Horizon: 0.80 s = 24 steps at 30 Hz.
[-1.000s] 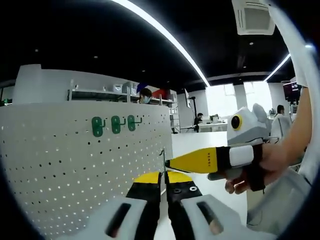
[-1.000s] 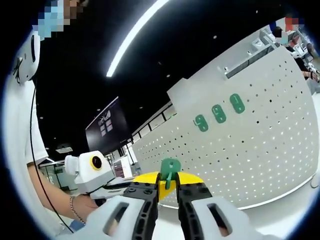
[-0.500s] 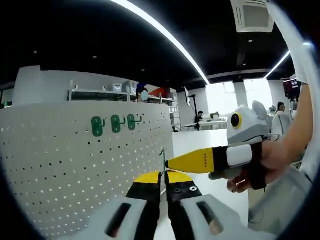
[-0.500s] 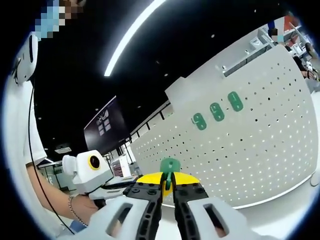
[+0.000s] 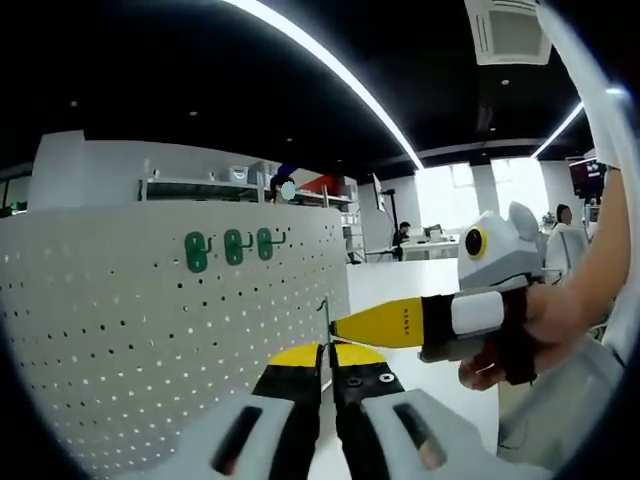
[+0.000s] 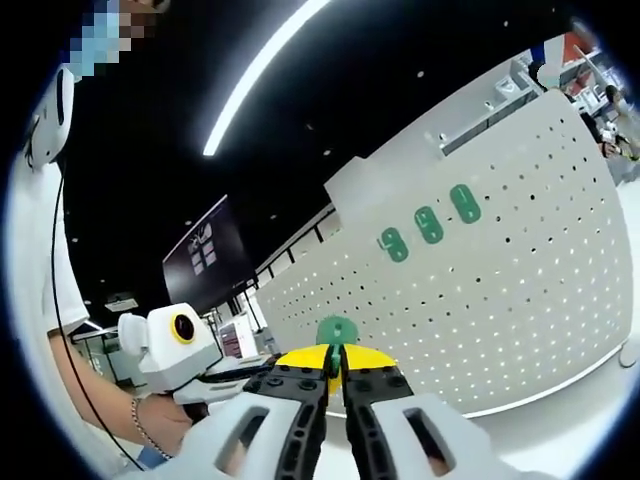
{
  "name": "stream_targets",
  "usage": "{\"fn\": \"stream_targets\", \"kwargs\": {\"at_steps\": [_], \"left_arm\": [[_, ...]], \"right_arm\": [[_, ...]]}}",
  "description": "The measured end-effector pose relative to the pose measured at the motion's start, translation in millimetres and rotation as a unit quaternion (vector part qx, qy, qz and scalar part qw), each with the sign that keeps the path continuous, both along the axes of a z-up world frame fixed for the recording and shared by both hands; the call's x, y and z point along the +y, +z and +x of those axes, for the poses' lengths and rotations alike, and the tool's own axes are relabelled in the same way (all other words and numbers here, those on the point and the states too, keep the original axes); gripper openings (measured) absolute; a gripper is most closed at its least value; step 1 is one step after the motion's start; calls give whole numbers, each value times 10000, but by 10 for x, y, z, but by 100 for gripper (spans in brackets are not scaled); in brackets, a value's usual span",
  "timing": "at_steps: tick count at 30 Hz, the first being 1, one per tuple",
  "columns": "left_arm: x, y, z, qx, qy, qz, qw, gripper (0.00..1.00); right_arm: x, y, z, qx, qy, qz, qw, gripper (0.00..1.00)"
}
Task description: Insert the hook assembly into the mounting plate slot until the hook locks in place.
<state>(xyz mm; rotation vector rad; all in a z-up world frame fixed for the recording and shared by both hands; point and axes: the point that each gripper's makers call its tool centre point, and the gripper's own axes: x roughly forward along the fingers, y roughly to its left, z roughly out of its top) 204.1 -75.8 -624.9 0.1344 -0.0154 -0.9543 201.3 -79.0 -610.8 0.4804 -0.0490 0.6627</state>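
Observation:
A white pegboard mounting plate [image 5: 150, 330] stands upright at the left of the left gripper view, with three green hooks [image 5: 232, 247] in a row near its top. In the right gripper view the same plate [image 6: 510, 300] and its green hooks [image 6: 428, 224] are on the right. My right gripper [image 6: 335, 355] is shut on a green hook assembly [image 6: 336, 329], held in the air short of the plate. My right gripper [image 5: 336, 325] also reaches in from the right, near the plate's side edge. My left gripper [image 5: 326, 352] is shut with nothing in it.
A person's hand [image 5: 530, 335] holds the right gripper. My left gripper [image 6: 225, 375] and the hand holding it [image 6: 160, 425] sit at lower left in the right gripper view. A white tabletop [image 5: 410, 285] runs behind the plate. Office shelving and seated people are far back.
In the right gripper view the held green hook now stands lower and more edge-on between the jaws, and the plate's hooks have shifted slightly up-left with the camera. The left gripper view is nearly unchanged.

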Motion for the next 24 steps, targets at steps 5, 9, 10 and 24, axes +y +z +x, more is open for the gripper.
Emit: {"fn": "stream_targets", "kwargs": {"at_steps": [5,9,10,24], "left_arm": [[2,-5,24,71,25,-56,10000,2],[-2,-6,20,78,28,-69,9999,2],[-2,-7,21,86,29,-76,9999,2],[29,-7,14,138,70,-113,9998,3]], "right_arm": [[-11,-3,13,16,-25,-12,10000,2],[-16,-9,8,15,-37,-40,10000,1],[-17,-11,8,17,-40,-43,10000,1],[9,-10,2,91,5,-40,10000,0]]}}
